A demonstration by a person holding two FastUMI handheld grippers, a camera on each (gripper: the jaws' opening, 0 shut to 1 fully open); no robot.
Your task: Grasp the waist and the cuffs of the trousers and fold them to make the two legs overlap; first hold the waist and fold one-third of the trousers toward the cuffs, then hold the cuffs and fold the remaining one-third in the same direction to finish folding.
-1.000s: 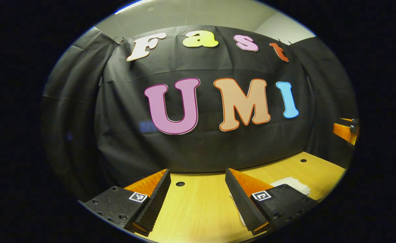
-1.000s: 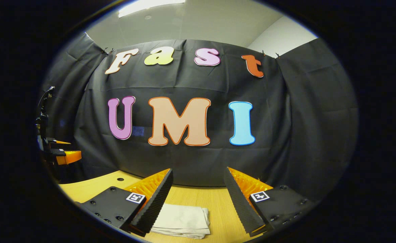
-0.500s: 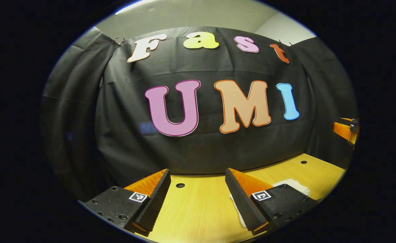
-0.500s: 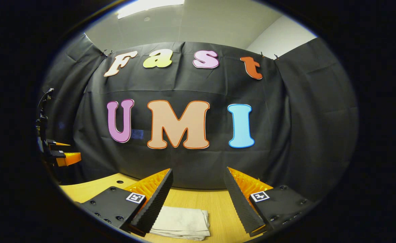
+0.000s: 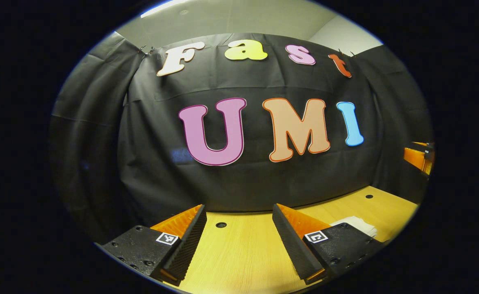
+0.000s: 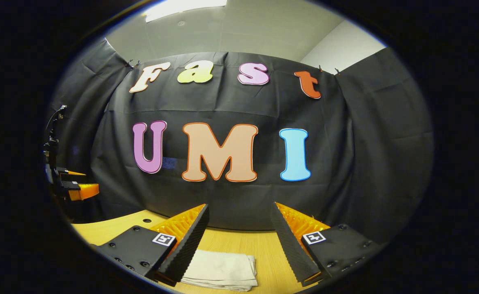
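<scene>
One pair of trousers (image 6: 220, 270) lies on the wooden table (image 6: 264, 249) as a small layered bundle, which suggests the folding is finished. That would explain why both grippers hang above the table gripping nothing. The right gripper (image 6: 238, 241) is spread with the trousers just below and left of its gap, while the left gripper (image 5: 239, 241) — spread too — has them off to its right (image 5: 358, 223), beyond its right finger.

No readable text, square coded markers on each tool's fingers (image 5: 167, 238)
</scene>
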